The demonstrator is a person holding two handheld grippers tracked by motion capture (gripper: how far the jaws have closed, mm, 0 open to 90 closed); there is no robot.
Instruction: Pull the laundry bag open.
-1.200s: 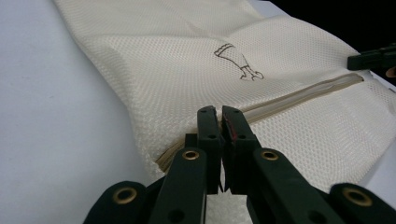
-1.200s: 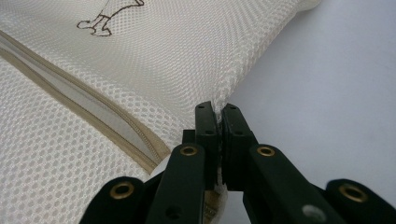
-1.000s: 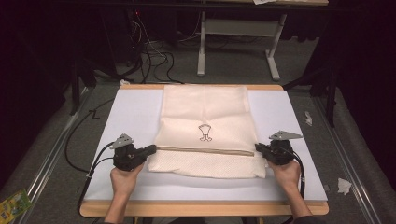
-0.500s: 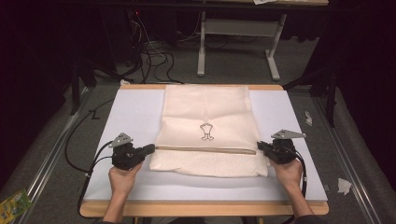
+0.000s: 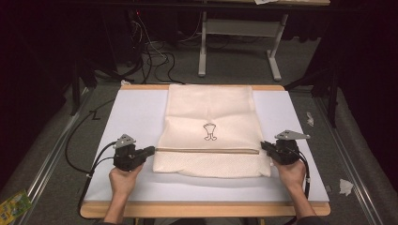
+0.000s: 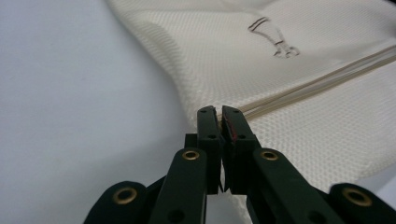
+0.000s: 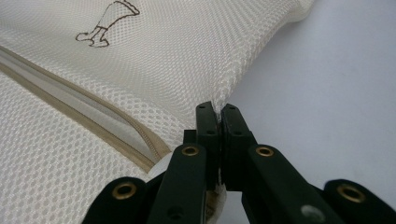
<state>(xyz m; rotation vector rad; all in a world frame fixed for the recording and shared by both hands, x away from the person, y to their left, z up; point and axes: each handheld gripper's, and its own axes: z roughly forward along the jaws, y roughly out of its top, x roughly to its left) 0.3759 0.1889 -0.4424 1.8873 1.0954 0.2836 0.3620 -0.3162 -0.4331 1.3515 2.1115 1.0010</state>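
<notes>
the high view shows the cream mesh bag (image 5: 211,131) lying flat mid-bench on the white sheet (image 5: 136,112), with cables (image 5: 155,56) on the floor beyond. the gripper views add its woven mesh, tan zip band (image 7: 93,126) and small brown emblem (image 6: 273,37). the left hand-held gripper (image 6: 218,112) is clenched on the bag's left edge at the zip, the right hand-held gripper (image 7: 218,109) on its right edge.

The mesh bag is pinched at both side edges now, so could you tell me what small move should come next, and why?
Probably lift both edges together and carry them forward to fold the mesh bag. The left tool and right tool are each shut on a side edge level with the zipper, and the bag lies flat on the white board, so an even lift should keep the fold straight.
</notes>
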